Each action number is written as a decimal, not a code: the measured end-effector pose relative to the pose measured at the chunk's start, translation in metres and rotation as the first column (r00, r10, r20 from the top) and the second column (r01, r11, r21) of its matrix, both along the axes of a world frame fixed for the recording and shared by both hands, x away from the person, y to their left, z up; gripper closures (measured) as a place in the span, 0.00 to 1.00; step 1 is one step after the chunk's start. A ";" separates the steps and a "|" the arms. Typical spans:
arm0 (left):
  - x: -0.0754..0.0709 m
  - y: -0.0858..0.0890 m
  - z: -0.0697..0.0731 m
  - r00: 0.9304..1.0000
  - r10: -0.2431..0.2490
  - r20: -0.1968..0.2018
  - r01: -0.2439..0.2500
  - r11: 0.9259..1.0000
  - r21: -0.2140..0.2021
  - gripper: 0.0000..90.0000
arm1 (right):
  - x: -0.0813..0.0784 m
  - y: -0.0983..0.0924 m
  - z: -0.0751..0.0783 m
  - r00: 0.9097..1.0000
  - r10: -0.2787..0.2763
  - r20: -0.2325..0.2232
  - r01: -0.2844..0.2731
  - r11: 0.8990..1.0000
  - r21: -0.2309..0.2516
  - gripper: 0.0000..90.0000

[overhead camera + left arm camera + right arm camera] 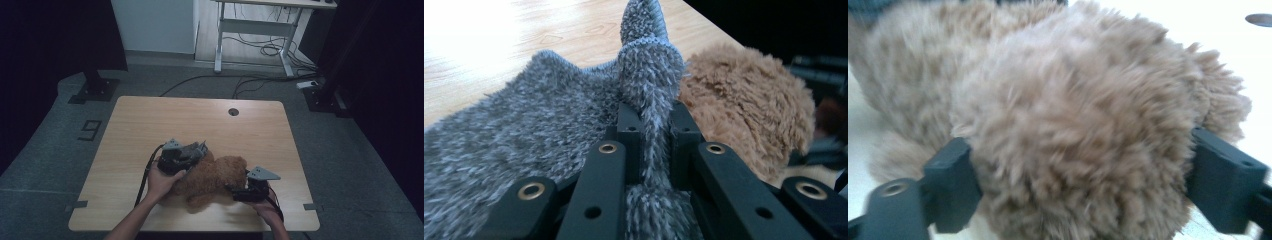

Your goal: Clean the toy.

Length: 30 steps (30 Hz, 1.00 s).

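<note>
1. We see a light wooden table (pixel 150 125) with a round cable hole (pixel 233 111) near its far edge.
2. We see grey floor (pixel 350 165), a white desk frame (pixel 255 30) with loose cables (pixel 260 50), and dark surroundings.

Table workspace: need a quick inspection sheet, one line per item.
Surface: light wooden table, round grommet hole near the far edge.
Job's things: brown plush toy lying near the front edge; grey fuzzy garment against its far left side.
Clutter: nothing seen.
Grippers: left gripper shut on a fold of the grey fuzzy garment; right gripper has its jaws on either side of the plush toy's fur, whether they press cannot be told.
Cables: a black cable trails from the left gripper; more run across the floor.
Surroundings: grey floor, white desk frame behind, dark stands at both sides.
</note>
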State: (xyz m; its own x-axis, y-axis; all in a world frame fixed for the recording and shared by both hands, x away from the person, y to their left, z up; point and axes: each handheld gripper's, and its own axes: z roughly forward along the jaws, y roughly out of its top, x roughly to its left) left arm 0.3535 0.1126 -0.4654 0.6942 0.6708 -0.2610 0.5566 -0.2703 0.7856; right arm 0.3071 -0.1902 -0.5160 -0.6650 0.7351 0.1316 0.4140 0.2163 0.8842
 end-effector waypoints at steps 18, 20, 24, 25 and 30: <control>-0.028 0.012 -0.014 0.999 -0.025 0.030 0.026 0.999 -0.048 0.89 | 0.051 0.001 0.006 0.938 0.109 -0.330 -0.081 0.992 0.097 0.00; -0.031 0.014 -0.015 0.999 -0.023 0.035 0.024 0.998 -0.050 0.89 | 0.051 0.005 -0.001 0.919 0.159 -0.361 -0.117 0.984 0.133 0.05; -0.034 0.018 -0.016 0.999 -0.013 0.046 0.016 0.998 -0.057 0.89 | 0.046 0.007 -0.001 0.930 0.187 -0.316 -0.151 0.979 0.134 0.29; -0.034 0.019 -0.016 0.999 -0.012 0.048 0.015 0.998 -0.058 0.89 | 0.045 0.006 0.000 0.937 0.191 -0.293 -0.161 0.979 0.125 0.35; -0.034 0.019 -0.014 0.998 0.006 0.068 -0.002 0.998 -0.062 0.89 | 0.038 0.008 0.004 0.960 0.167 -0.224 -0.150 0.984 0.093 0.51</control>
State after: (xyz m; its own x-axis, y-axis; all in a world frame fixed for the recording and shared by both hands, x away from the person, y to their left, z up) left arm 0.3197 0.1314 -0.4793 0.7092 0.6577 -0.2540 0.5019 -0.2179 0.8370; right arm 0.3451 -0.1820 -0.5124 -0.7178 0.6050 0.3447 0.5735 0.2329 0.7854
